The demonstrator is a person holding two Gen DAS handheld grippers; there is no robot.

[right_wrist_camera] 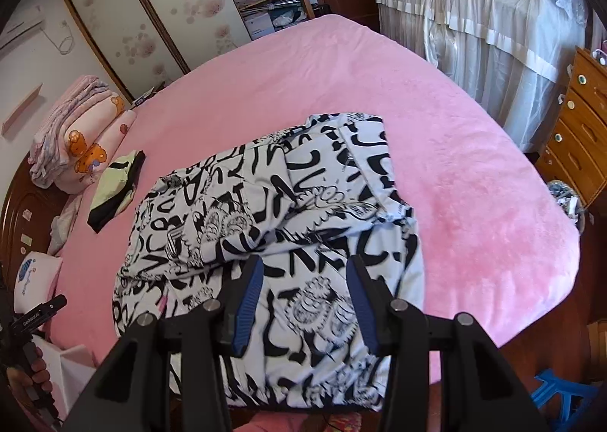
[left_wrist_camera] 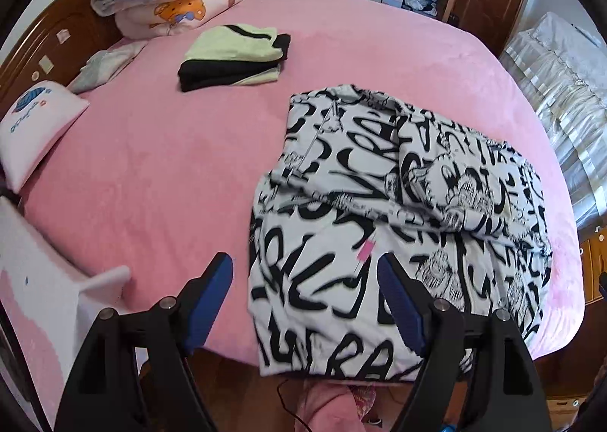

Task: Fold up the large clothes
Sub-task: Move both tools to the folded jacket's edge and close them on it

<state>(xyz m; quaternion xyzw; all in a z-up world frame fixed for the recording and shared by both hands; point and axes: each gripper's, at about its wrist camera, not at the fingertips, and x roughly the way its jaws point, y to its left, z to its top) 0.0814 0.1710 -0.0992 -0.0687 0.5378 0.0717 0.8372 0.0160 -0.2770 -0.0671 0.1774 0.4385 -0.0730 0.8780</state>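
- Both tools hang released: left tool (left_wrist_camera: pixel 305 272) wide apart, right tool (right_wrist_camera: pixel 305 276) narrower, apparently gripping nothing.
- Black-and-white printed garment (left_wrist_camera: pixel 398 227) lies folded at pink bed's (left_wrist_camera: pixel 159 174) near edge.

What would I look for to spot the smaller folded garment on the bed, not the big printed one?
Start at the pink bed and look toward the wooden headboard, where a stack of teddy-bear quilts sits. Just in front of that stack lies the small folded garment. It is plain pale yellow-green and black, unlike the white garment with black lettering nearer the foot.
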